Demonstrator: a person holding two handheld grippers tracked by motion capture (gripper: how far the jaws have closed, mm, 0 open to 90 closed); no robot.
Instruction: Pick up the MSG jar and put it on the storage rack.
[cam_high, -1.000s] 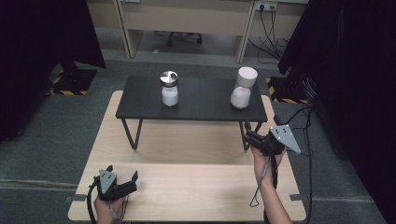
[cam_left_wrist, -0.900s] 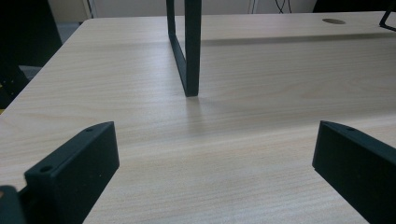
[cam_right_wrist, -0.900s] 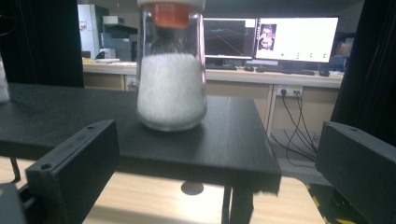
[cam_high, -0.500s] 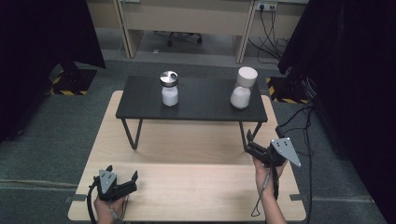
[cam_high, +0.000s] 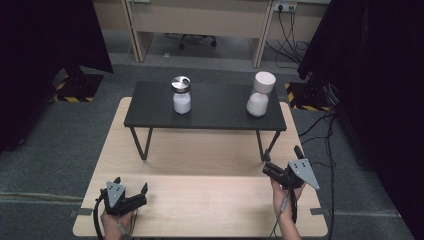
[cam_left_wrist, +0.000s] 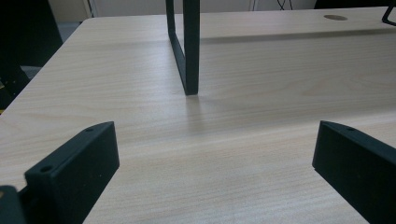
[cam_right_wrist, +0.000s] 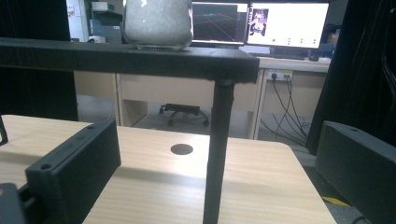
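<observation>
A glass jar (cam_high: 181, 95) with a silver lid and white contents stands on the low black stand (cam_high: 215, 117). A white hourglass-shaped container (cam_high: 260, 94) stands at the stand's right end; its lower part (cam_right_wrist: 159, 21) shows from below. My left gripper (cam_high: 132, 183) rests at the wooden table's near left, open and empty. In the left gripper view its jaws (cam_left_wrist: 215, 133) spread wide over bare wood, facing a stand leg (cam_left_wrist: 189, 46). My right gripper (cam_high: 281, 160) hovers near the stand's right front leg (cam_right_wrist: 215, 154), open and empty.
The wooden table (cam_high: 200, 155) carries the stand across its far half. A round cable hole (cam_right_wrist: 181, 149) sits in the wood behind the right leg. Cables (cam_high: 325, 135) run on the floor at the right. Desks and monitors (cam_right_wrist: 280, 23) stand beyond.
My right gripper has drawn back from the stand's right leg toward the near edge of the table and lowered. The left gripper has stayed put.
</observation>
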